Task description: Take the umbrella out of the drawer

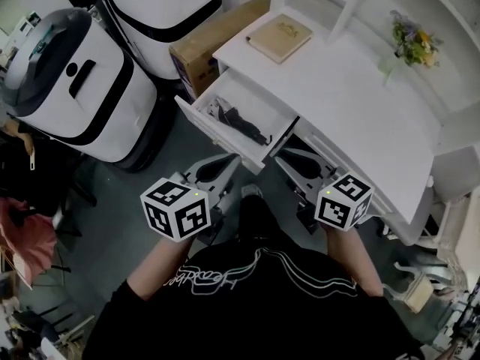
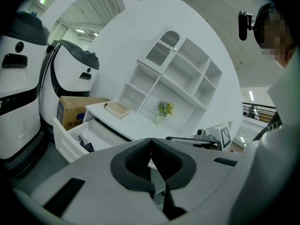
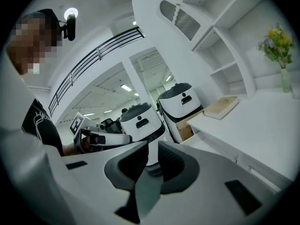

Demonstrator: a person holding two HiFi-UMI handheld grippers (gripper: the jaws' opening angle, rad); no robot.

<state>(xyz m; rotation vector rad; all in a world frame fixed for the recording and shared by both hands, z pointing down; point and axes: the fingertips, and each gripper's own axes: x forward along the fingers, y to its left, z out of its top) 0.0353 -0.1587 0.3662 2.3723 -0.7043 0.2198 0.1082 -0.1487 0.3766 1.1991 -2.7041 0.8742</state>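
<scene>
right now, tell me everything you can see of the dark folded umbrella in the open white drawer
The dark folded umbrella looks black and slim, its fabric wrapped tight. It lies flat and diagonal on the floor of the open white drawer, and nothing holds it. Which end is the handle is too small to tell.

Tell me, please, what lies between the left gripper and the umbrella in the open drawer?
Only the drawer's white front panel stands between the left gripper and the umbrella. The head view shows this.
</scene>
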